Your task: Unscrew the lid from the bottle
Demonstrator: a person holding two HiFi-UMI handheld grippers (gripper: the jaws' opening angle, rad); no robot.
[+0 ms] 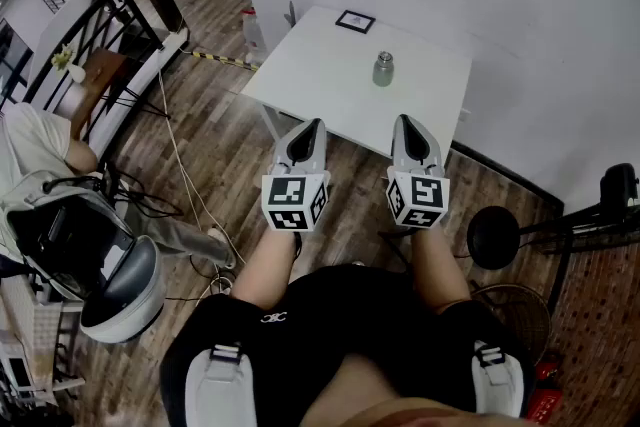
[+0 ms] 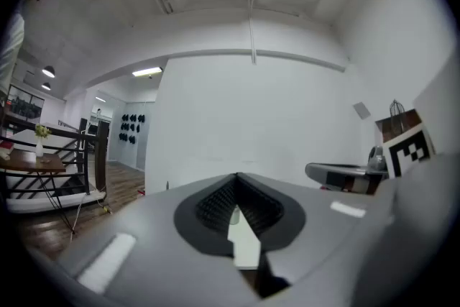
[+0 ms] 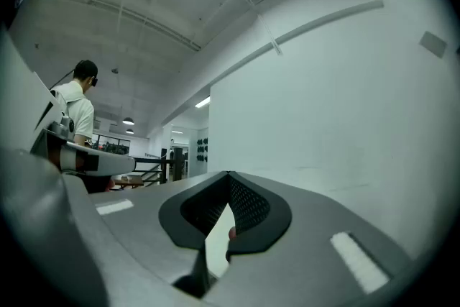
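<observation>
A small grey bottle [image 1: 383, 69] with a lid stands upright near the middle of the white table [image 1: 330, 90] in the head view. My left gripper [image 1: 305, 137] and right gripper [image 1: 411, 133] are held side by side just short of the table's near edge, both well back from the bottle. Each is shut with nothing between its jaws. The left gripper view shows my left gripper [image 2: 237, 206] aimed level at a white wall, and the right gripper view shows my right gripper [image 3: 228, 206] the same way. The bottle shows in neither gripper view.
A small framed card [image 1: 355, 21] stands at the table's far edge. A black round stool [image 1: 492, 237] is to the right, a grey machine [image 1: 120, 290] and cables to the left. A person in a white shirt [image 3: 75, 108] stands at the left of the right gripper view.
</observation>
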